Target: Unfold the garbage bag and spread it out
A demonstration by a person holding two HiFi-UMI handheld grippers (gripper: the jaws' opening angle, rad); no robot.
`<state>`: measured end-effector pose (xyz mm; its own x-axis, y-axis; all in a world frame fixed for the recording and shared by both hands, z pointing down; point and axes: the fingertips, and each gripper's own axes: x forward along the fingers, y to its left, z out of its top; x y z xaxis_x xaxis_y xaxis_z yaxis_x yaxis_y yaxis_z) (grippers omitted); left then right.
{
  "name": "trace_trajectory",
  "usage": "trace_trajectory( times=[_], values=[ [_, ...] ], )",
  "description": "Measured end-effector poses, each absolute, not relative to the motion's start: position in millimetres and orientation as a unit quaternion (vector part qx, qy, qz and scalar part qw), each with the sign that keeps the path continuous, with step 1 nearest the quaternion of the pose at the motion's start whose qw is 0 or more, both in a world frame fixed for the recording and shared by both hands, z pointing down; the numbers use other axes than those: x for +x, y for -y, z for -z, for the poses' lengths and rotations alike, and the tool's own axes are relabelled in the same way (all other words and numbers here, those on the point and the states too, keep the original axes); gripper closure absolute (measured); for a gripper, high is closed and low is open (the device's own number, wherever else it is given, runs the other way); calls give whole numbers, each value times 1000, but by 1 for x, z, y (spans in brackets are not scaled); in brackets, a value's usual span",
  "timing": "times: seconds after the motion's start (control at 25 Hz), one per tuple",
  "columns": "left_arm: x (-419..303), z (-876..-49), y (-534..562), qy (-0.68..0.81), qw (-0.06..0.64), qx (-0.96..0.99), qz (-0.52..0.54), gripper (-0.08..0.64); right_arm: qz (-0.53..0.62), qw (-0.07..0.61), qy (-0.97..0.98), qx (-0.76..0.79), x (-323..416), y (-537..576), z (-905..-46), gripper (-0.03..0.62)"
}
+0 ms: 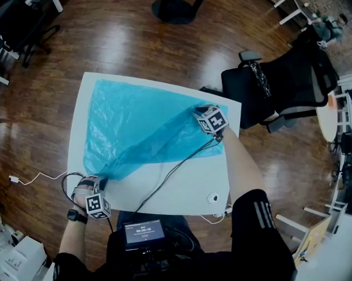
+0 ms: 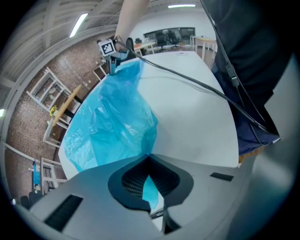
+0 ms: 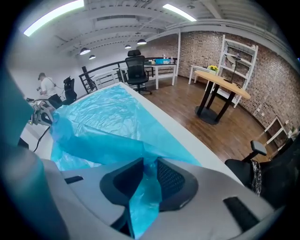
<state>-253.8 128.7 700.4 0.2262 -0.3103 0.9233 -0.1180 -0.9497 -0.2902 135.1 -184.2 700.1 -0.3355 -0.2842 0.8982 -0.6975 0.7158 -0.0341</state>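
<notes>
The blue garbage bag (image 1: 138,118) lies on the white table (image 1: 192,185), most of its film opened flat over the far and left part of the top. One raised, gathered fold runs diagonally across it, from the table's near left corner to its far right side. Each end of that fold ends in one of my tongs.

My left gripper (image 1: 101,183) sits at the near left corner and points steeply down. In the left gripper view its jaws are closed together on a thin strip of the bag (image 2: 112,126), which fans out from the tips (image 2: 149,157) across the table (image 2: 197,117).

My right gripper (image 1: 200,112) is at the far right end of the fold, close to the table's far right edge. In the right gripper view its jaws (image 3: 149,164) are clamped on a bunched tuft of the bag (image 3: 108,122), which hangs down between the pads. From that grip the film rises as a crease toward the left gripper (image 3: 43,116).

Black cables (image 1: 168,173) trail from both tongs over the bare near part of the table. A small screen (image 1: 143,231) sits at my chest, below the table's near edge. A black office chair (image 1: 289,87) stands on the wooden floor (image 1: 132,40) beyond the table's right side.
</notes>
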Motion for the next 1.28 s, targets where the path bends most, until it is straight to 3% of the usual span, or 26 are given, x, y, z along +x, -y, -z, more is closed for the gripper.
trace_trajectory(
  times=[0.08,0.28,0.8,1.28],
  values=[
    [-254,-700,-129,-137,79,-777,609,560,-204,495,787,308,137,181,-703,514],
    [-254,-701,-129,-140,80,-774,612,560,-195,493,788,315,139,180,-697,546],
    [-257,-700,-125,-195,25,-792,577,560,-173,465,799,341,143,157,-632,561],
    [-262,-667,-108,-238,14,-812,533,560,-194,412,796,399,174,77,-561,565]
  ],
)
